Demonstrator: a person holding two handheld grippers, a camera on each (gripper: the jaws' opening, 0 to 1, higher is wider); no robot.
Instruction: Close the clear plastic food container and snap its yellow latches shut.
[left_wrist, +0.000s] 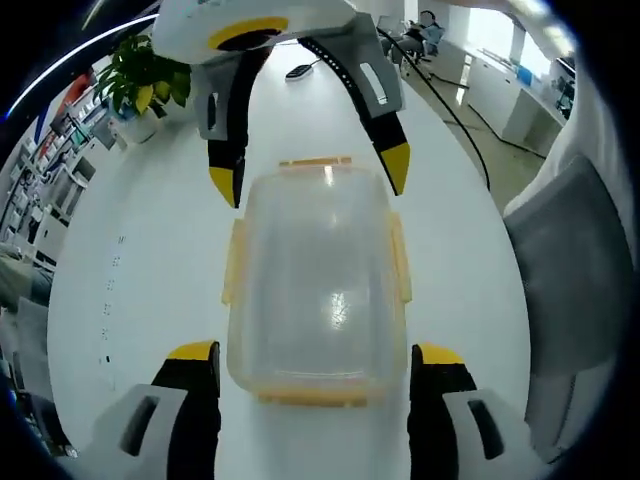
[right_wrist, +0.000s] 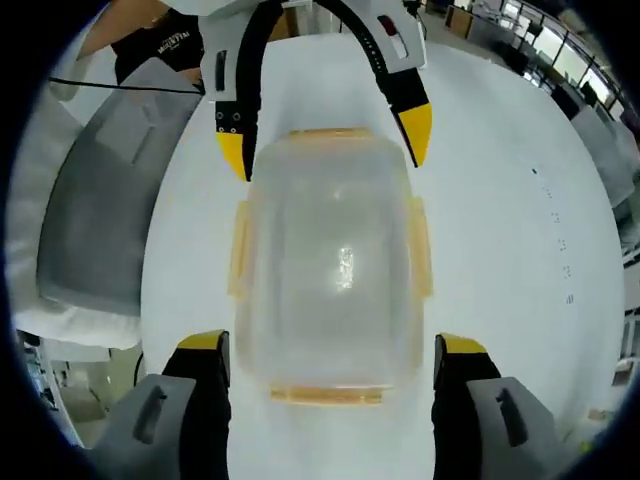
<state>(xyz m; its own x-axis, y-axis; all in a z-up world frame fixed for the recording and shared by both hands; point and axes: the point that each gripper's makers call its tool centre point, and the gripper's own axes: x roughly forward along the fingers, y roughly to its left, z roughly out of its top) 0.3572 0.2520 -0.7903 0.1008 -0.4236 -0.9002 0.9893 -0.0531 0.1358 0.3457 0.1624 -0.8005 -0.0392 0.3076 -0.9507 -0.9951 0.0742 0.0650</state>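
The clear container sits on the white table between my two grippers, lid already resting on top, its yellow latches standing out from the sides and ends rather than folded flat — so I judge the snapping is yet to be done.

My left gripper has its jaws spread wide, one yellow tip on either side of the near end of the box, not touching it. My right gripper comes at the opposite end, equally wide and equally clear of the plastic; in the left gripper view it reaches in from the top, tips flanking the far end latch.

I read this facing arrangement as a bracket — each gripper can steady the box while the other presses a latch down.

Beyond the table: a potted plant, a grey chair and office desks.
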